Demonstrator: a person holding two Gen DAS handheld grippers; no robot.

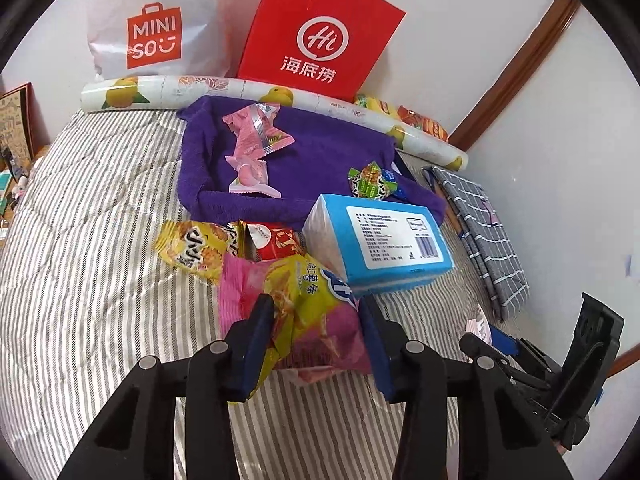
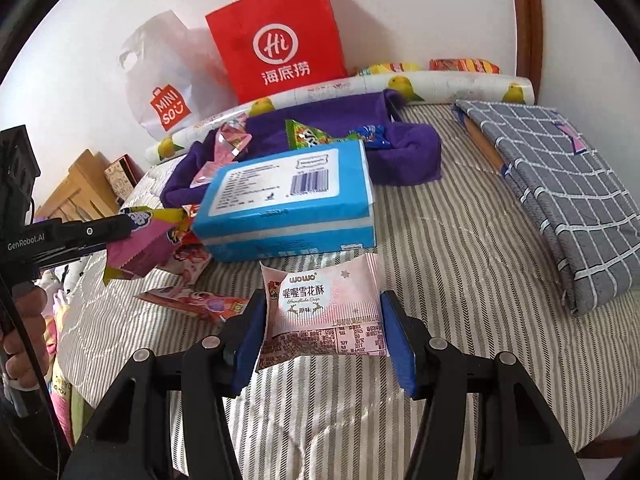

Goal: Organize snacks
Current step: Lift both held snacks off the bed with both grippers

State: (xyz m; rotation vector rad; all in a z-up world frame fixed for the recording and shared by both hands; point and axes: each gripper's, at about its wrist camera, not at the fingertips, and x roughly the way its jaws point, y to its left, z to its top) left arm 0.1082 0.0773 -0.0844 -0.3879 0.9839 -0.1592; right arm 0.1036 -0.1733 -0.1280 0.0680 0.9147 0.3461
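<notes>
My left gripper [image 1: 316, 320] is shut on a pink and yellow snack bag [image 1: 296, 312], held above the striped bed; the bag also shows in the right wrist view [image 2: 140, 248]. My right gripper [image 2: 324, 320] is shut on a pale pink snowflake-crisp packet [image 2: 324, 312], lifted over the bed. A purple towel [image 1: 320, 148] holds pink candy packets [image 1: 252, 148] and a green candy [image 1: 370, 180]. A yellow snack [image 1: 192, 248] and a red snack [image 1: 276, 242] lie by its near edge.
A blue tissue pack [image 1: 380, 236] lies on the towel's corner. A red paper bag [image 1: 320, 32] and a white Miniso bag [image 1: 156, 28] lean on the wall behind a fruit-print roll [image 1: 160, 92]. A folded grey checked cloth [image 2: 560, 184] lies right. Pink strawberry packets [image 2: 200, 300] lie left.
</notes>
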